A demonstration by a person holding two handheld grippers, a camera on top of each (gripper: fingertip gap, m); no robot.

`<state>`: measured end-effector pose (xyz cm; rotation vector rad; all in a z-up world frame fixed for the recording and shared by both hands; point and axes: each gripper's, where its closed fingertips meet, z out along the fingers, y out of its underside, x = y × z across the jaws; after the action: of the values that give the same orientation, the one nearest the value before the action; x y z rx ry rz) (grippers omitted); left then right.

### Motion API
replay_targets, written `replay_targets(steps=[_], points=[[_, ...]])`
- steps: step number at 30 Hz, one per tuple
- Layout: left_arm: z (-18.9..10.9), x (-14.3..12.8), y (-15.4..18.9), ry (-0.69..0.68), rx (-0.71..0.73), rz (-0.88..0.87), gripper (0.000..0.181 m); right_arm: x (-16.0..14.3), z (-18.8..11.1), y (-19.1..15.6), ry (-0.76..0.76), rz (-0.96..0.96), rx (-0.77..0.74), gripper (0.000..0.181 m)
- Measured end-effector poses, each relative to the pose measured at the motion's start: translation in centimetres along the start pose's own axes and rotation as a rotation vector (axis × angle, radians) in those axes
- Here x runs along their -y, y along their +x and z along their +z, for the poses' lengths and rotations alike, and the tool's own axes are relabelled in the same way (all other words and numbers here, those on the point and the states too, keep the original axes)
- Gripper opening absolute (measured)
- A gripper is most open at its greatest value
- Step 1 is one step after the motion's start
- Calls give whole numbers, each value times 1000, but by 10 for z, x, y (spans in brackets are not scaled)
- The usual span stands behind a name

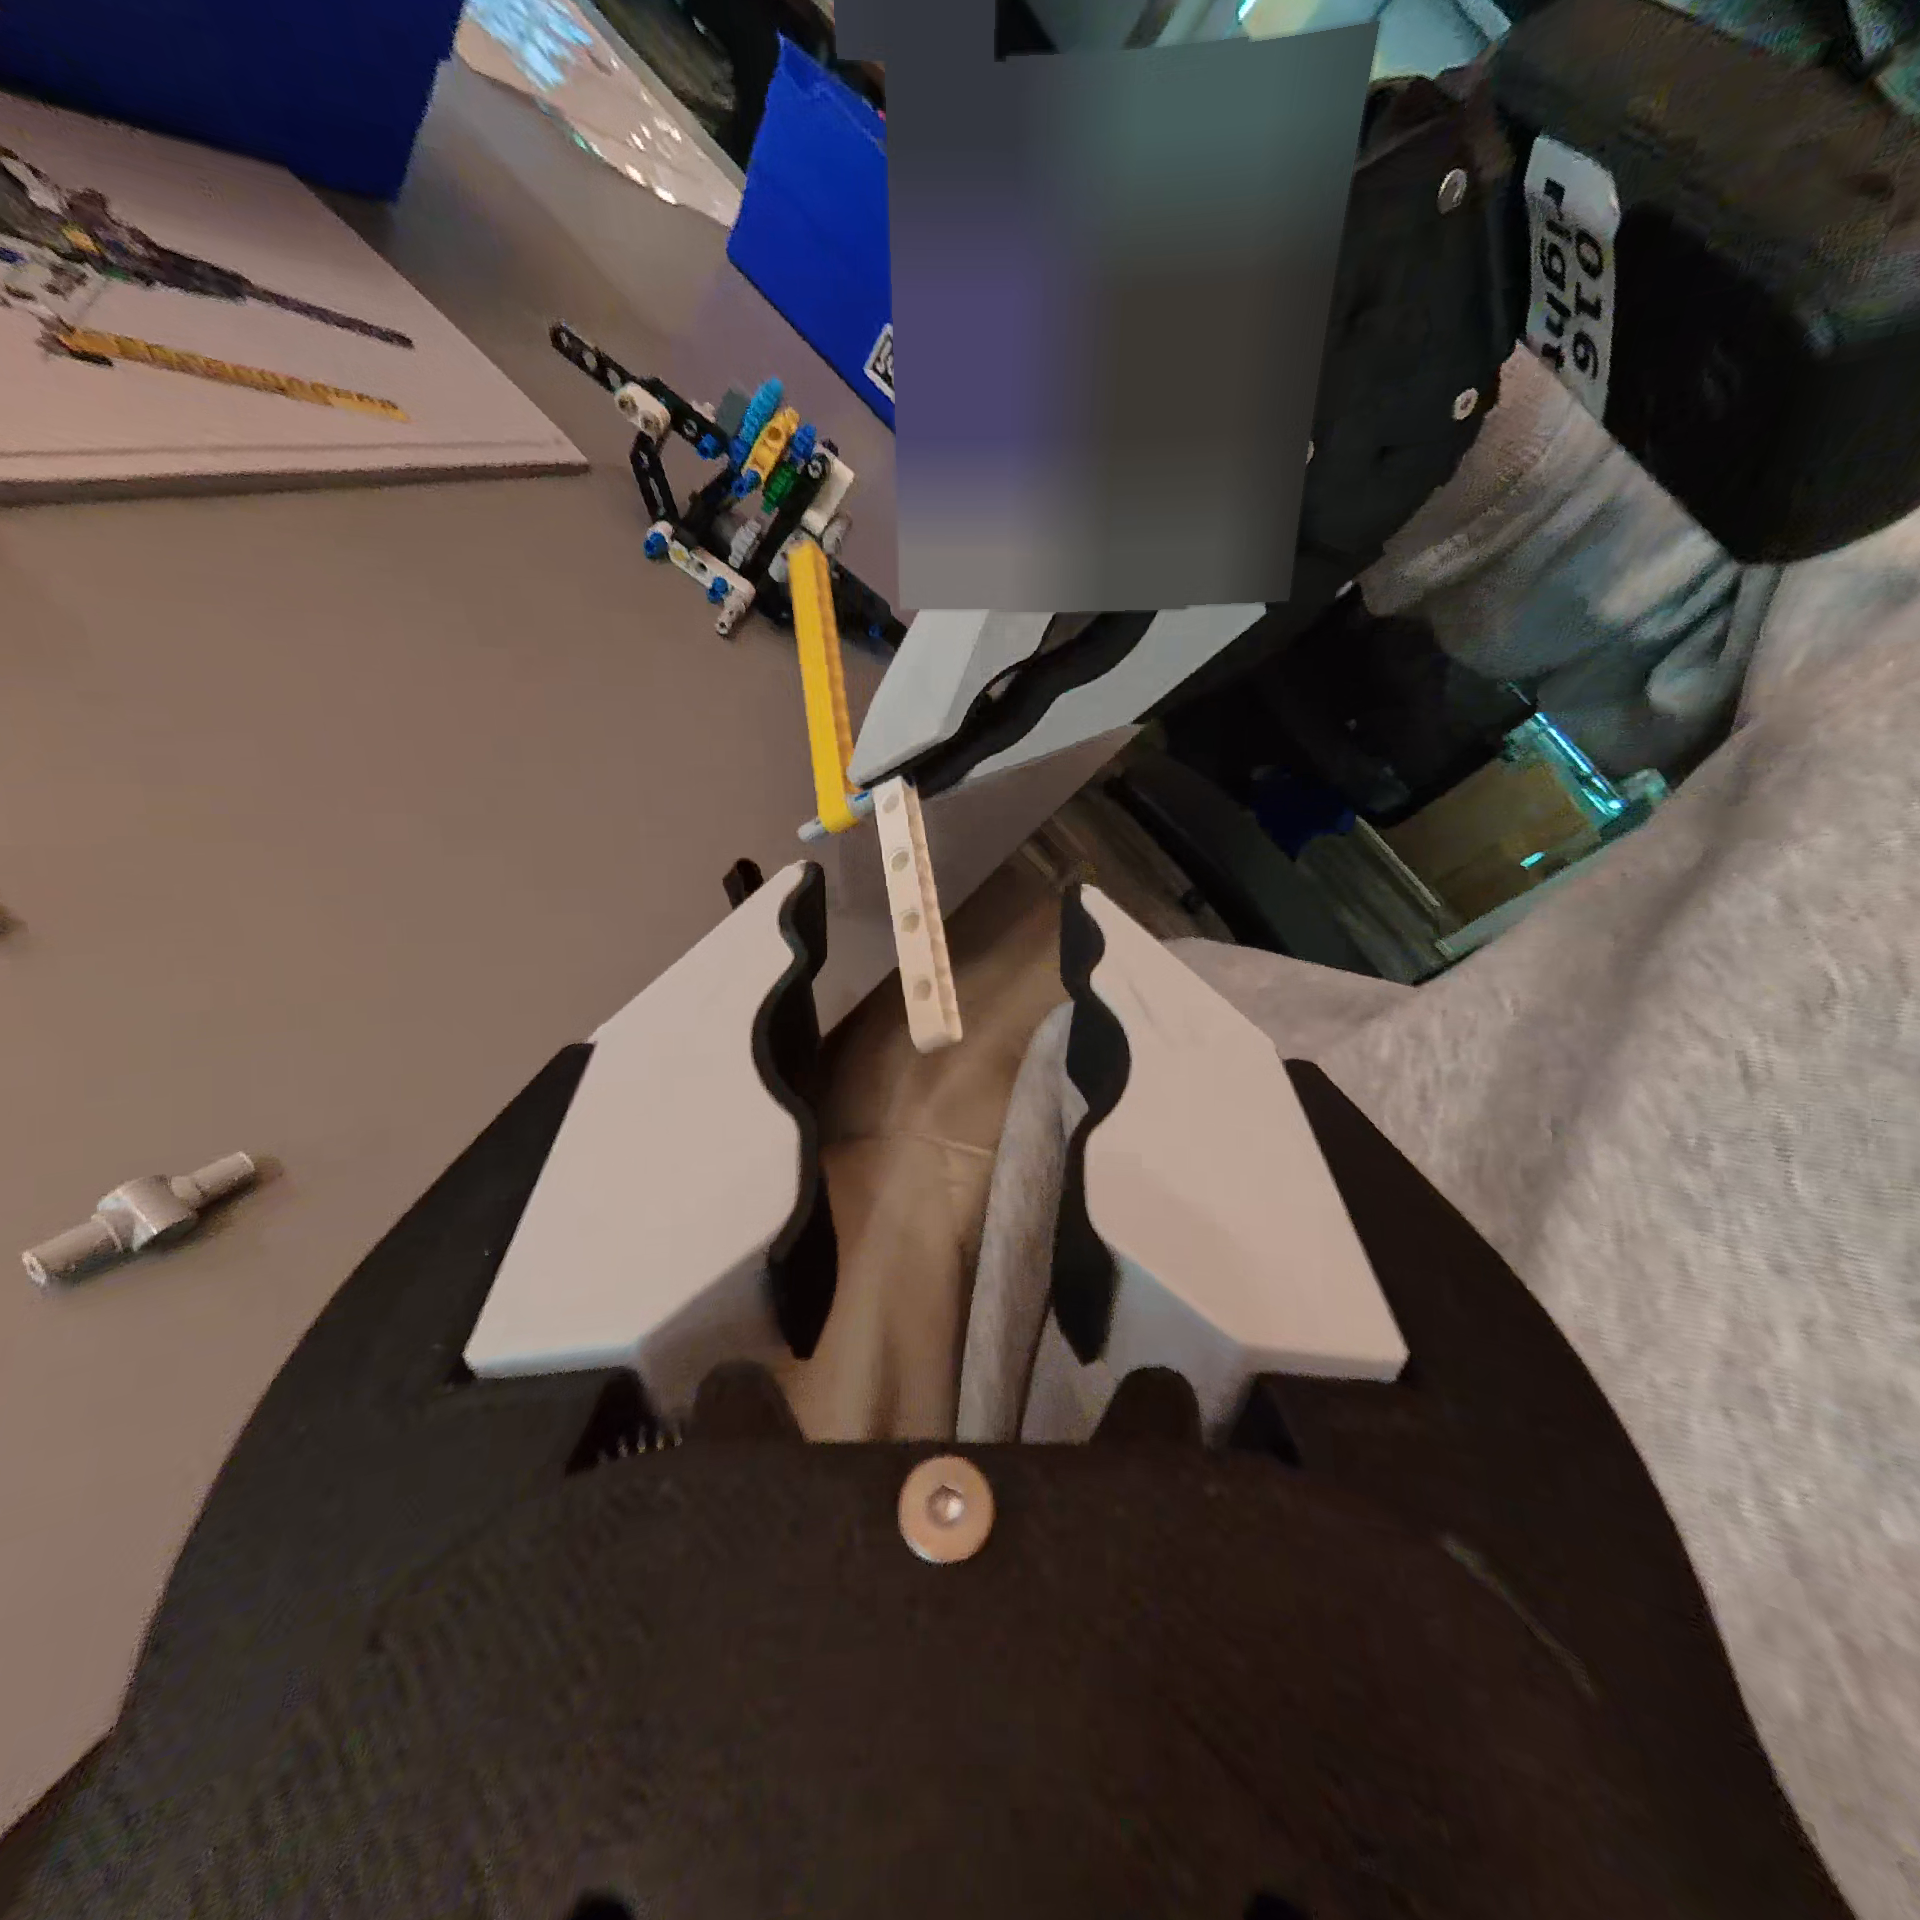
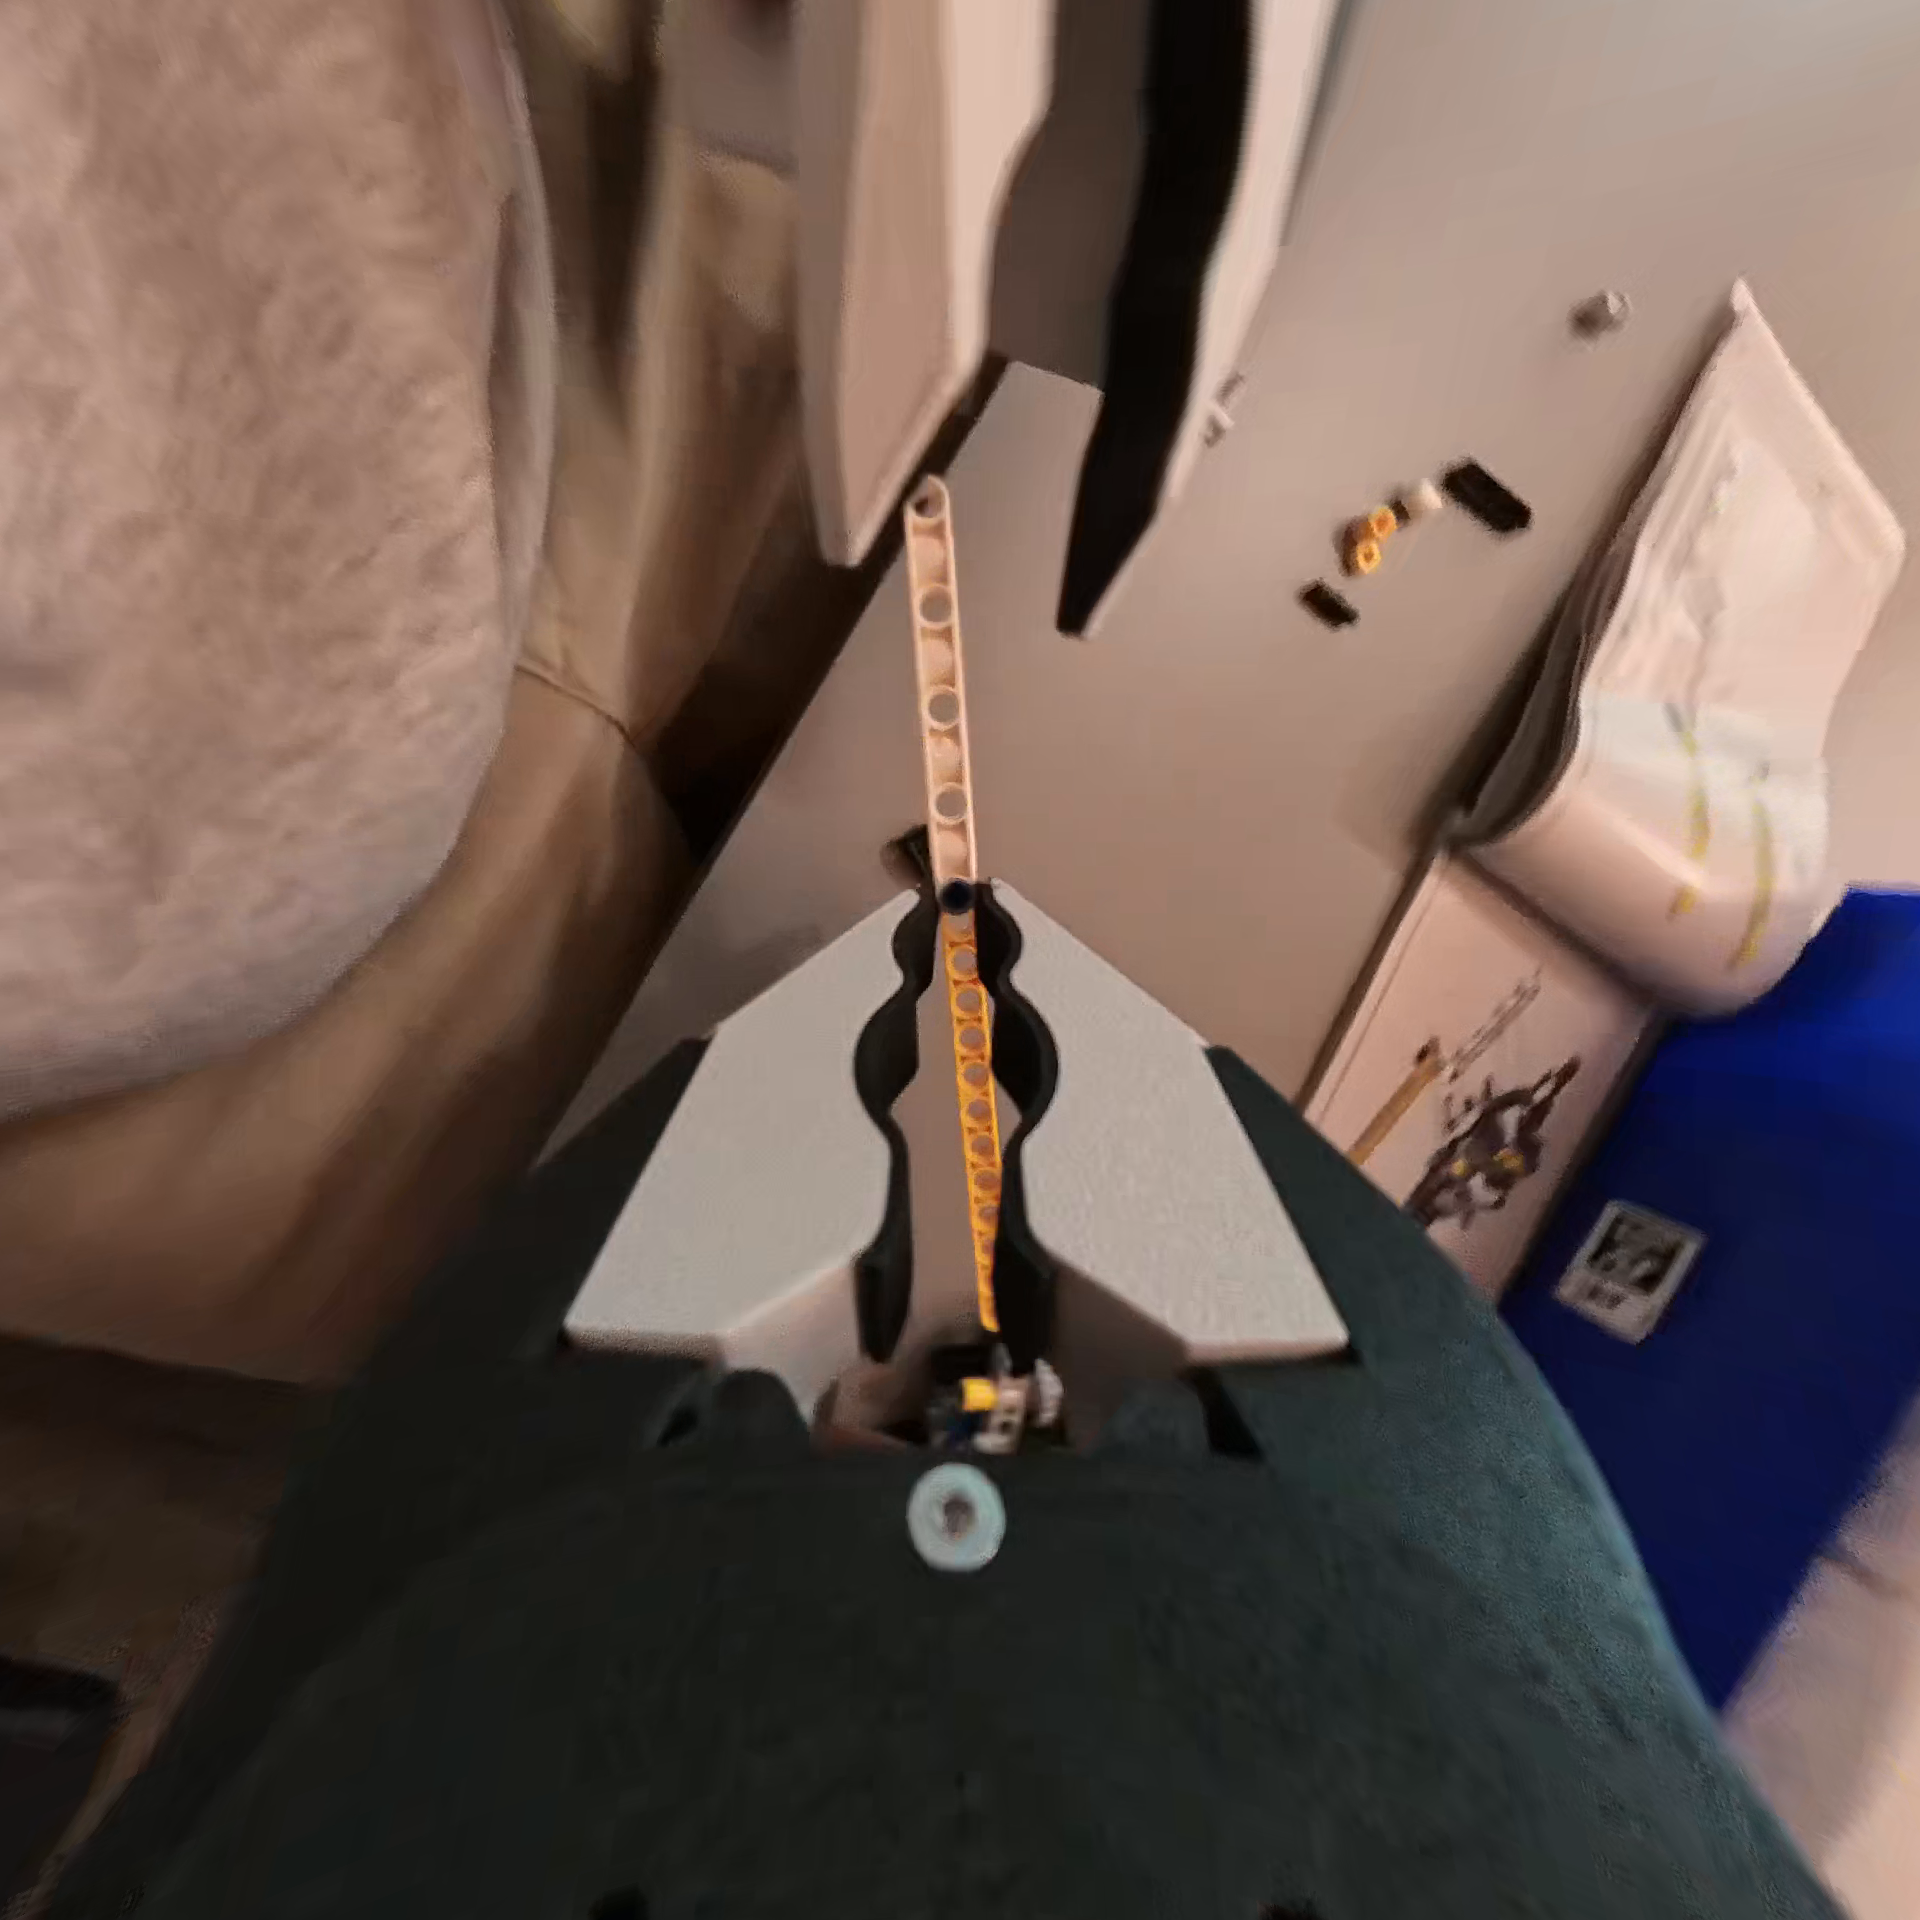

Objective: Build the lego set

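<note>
- My left gripper (image 1: 940,935) is up off the counter (image 1: 312,831), tilted, jaws wide apart and holding nothing.
- Its fingers (image 1: 686,1122) flank the free end of the white beam (image 1: 920,925) without touching it.
- My right gripper (image 2: 956,899) comes in from the opposite side, nose to nose with the left one, jaws pinched together on the joint where the white beam meets the yellow beam (image 2: 977,1112).
- In the right wrist view the two beams form almost one straight line: yellow runs back between my fingers (image 2: 800,1122), white sticks forward past the tips toward the left gripper.
- In the left wrist view the pair forms a shallow V at the pinned joint: yellow goes up and away to the model (image 1: 748,488), white hangs down toward my left jaws.
- Both beams are in the air near the counter edge; the model sits on the counter beyond them.
- Count: 1 white beam, 1 yellow beam, 1 partly built model, 1 grey axle connector (image 1: 140,1216) loose on the counter at left.
- Manual (image 1: 208,343) lies open further back; 2 blue bins (image 1: 821,239) behind.
</note>
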<state>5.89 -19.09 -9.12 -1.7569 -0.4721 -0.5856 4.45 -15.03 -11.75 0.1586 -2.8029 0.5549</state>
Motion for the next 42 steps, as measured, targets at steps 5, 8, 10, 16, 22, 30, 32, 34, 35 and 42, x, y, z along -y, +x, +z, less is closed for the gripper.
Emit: replay_targets(steps=[5, 8, 10, 16, 22, 30, 32, 34, 35, 42], points=[[-3, -6, -8, -32, -11, -86, 36, -5, 12, -1, -30, -361, 57, 5], [1, -14, -16, -64, -5, -123, 34, -10, 18, -2, -25, -360, 137, 5], [5, -19, -17, -85, -17, -144, 34, -10, 20, 0, -12, -390, 171, 5], [9, -24, -19, -103, -16, -152, 34, -13, 23, -1, -1, -406, 296, 4], [13, -26, -19, -114, -32, -171, 34, -11, 24, -1, 12, -415, 339, 4], [19, -31, -17, -137, -34, -174, 34, -11, 26, -3, -1, -418, 374, 5], [19, -31, -18, -138, -32, -176, 33, -12, 26, -3, -2, -421, 374, 5], [20, -31, -19, -138, -30, -179, 33, -12, 26, -2, 1, -412, 378, 5], [21, -32, -19, -140, -30, -180, 33, -13, 26, -1, -5, -418, 375, 5], [25, -31, -20, -142, -31, -184, 32, -13, 25, -3, -3, -412, 395, 4]])
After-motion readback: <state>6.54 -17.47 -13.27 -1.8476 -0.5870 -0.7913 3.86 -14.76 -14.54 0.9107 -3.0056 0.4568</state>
